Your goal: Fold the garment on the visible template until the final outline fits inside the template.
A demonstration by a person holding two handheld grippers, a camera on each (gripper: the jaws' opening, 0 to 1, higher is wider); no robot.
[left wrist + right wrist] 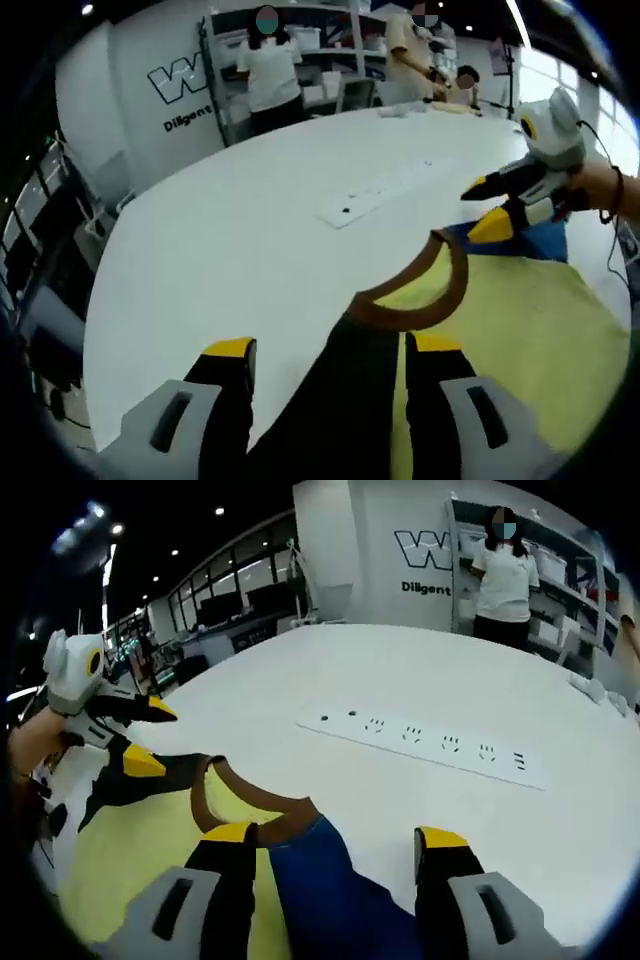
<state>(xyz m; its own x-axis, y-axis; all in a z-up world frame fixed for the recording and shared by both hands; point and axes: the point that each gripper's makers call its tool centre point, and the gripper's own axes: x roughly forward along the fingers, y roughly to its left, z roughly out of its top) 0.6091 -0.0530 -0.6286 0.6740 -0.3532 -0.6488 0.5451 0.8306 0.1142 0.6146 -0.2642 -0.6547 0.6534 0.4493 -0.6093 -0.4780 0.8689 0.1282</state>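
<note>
I am holding the garment (520, 330), a yellow shirt with a brown collar, black sleeve and blue sleeve, up over the white table (250, 230). My left gripper (335, 350) is spread wide around the black sleeve (350, 400). My right gripper (335, 835) is likewise gaping around the blue sleeve (320, 890); I cannot tell whether either one is pinching cloth.

Yellow/blue/black garment (520, 310), brown collar (425, 300).

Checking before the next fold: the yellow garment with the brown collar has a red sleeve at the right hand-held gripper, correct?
Not quite. The sleeve is blue, not red, as the right gripper view shows between that hand-held gripper's jaws. The garment is yellow with a brown collar, as you said.
</note>
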